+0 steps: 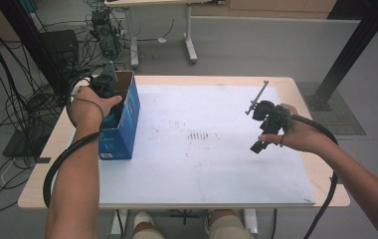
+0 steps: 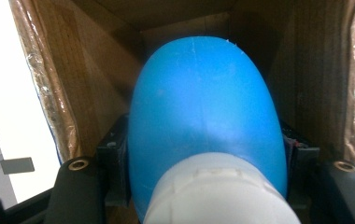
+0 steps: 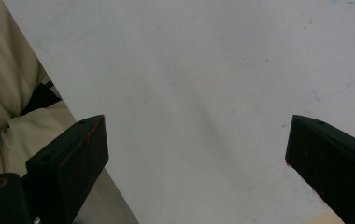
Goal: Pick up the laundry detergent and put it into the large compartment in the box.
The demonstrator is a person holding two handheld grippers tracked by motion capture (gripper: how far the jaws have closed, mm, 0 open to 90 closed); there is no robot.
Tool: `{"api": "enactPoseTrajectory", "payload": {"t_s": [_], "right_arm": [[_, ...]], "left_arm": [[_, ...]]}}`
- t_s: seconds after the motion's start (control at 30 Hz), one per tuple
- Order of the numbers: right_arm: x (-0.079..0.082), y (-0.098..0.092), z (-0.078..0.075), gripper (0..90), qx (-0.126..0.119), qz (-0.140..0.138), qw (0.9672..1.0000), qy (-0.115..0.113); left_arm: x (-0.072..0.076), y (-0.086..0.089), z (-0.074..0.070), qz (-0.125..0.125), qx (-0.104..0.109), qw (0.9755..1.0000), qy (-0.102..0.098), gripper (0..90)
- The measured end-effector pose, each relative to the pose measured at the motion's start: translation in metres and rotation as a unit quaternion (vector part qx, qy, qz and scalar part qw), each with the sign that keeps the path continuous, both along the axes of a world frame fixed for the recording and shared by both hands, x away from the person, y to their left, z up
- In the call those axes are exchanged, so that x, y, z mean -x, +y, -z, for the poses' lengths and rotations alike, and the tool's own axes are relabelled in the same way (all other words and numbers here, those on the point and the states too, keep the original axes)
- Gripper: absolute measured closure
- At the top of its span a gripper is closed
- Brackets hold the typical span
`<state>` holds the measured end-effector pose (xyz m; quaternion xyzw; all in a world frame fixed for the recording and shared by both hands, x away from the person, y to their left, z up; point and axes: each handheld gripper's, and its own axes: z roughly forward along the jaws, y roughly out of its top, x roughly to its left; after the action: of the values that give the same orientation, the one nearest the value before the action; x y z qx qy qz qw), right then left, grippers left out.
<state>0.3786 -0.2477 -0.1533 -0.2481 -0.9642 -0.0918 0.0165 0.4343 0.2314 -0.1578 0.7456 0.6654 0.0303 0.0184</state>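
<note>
White board (image 1: pixel 217 149) covers most of the wooden table (image 1: pixel 306 107), faintly smudged with reddish marks near its middle. At the table's left edge stands a blue cardboard box (image 1: pixel 127 124), open at the top, its brown inner walls showing in the left gripper view (image 2: pixel 87 56). The person's two forearms come in from the near side, one on each side of the board.

Inside the box, seen from the left gripper view, is a blue bottle (image 2: pixel 203 107) with a white cap end (image 2: pixel 222 191) pointing toward the camera. The left gripper (image 1: pixel 105 87) reaches down into the box's open top, and its jaws are clamped on the sides of the bottle, one black pad pressing each flank near the cap. From the high view a small patch of the bottle's blue shows below the hand, within the box.

On the right, well apart from the box, the right gripper (image 1: pixel 259 130) hangs over the board without touching it. In the right gripper view (image 3: pixel 196 154) its jaws stand wide, with nothing but bare white board between them. A black cable (image 1: pixel 321 134) trails from it along the person's right forearm.
</note>
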Motion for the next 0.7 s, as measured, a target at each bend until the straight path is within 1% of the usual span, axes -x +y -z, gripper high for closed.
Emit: {"api": "enactPoseTrajectory", "payload": {"t_s": [0.37, 0.7], "right_arm": [[-0.002, -0.0019, 0.0005, 5.7, -0.002, 0.005, 1.0, 0.002], [-0.0017, -0.0005, -0.001, 5.7, -0.003, 0.001, 1.0, -0.001]], "left_arm": [[-0.0016, -0.002, 0.0003, -0.003, -0.001, 1.0, 0.002, 36.7], [0.0004, -0.001, 0.0003, -0.003, 0.0, 1.0, 0.0, 36.7]]}}
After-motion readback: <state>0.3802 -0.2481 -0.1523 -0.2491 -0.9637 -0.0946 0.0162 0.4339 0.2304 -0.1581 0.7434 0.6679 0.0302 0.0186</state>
